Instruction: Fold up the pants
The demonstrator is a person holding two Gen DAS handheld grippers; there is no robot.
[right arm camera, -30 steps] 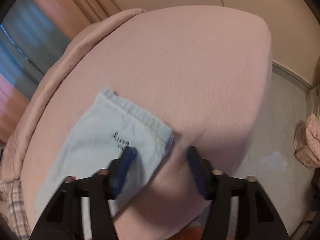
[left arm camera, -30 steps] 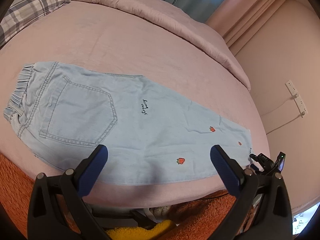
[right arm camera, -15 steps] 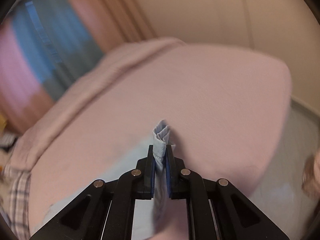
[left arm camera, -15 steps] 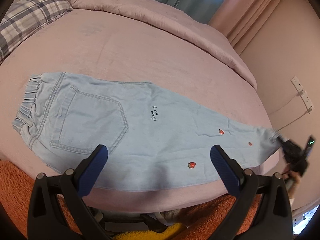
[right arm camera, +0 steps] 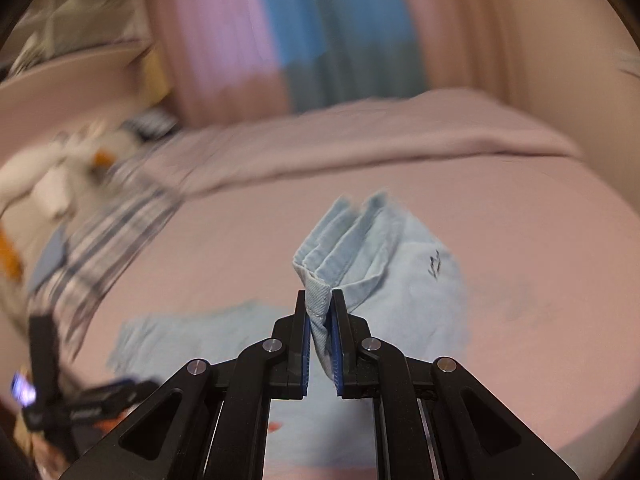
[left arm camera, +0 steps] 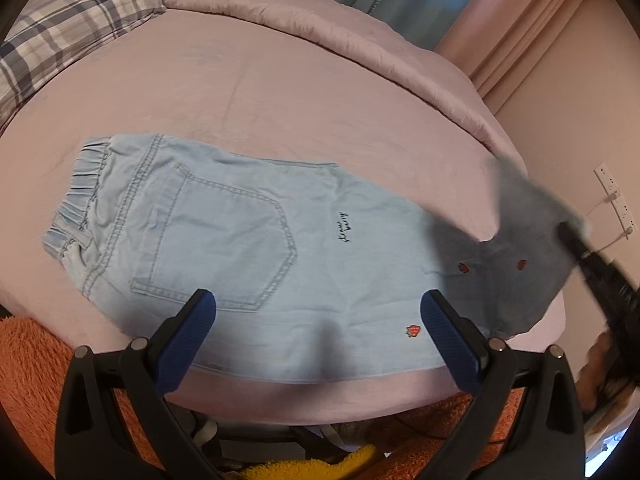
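A: Report the work surface, largest item first.

B: The bed (left arm camera: 280,92) fills my left wrist view, covered by a pink sheet. A pink quilt (left arm camera: 360,36) lies bunched along its far edge from 11 to 2 o'clock, and a plaid pillow (left arm camera: 60,40) sits at 10 o'clock. An orange rug (left arm camera: 28,356) shows below the near edge of the bed at 8 o'clock.

A: Location of the pants?

B: The pants (left arm camera: 240,248) lie flat across the middle of the bed, light blue denim, back pocket up. The elastic waistband (left arm camera: 80,196) points to 9 o'clock. The leg end toward 3 o'clock is raised off the sheet and blurred. Small strawberry marks (left arm camera: 413,331) sit near the lower edge at 5 o'clock.

A: Status of my left tool?

B: My left tool (left arm camera: 320,320) hovers over the near edge of the pants at 6 o'clock, its blue pads spread wide, holding nothing.

A: Status of my right tool?

B: My right tool (right arm camera: 320,344) is clamped on the pants hem (right arm camera: 320,304), which stands pinched between the pads at the view's centre. Gathered cloth fans out above the tips toward 12 o'clock. The background there is blurred.
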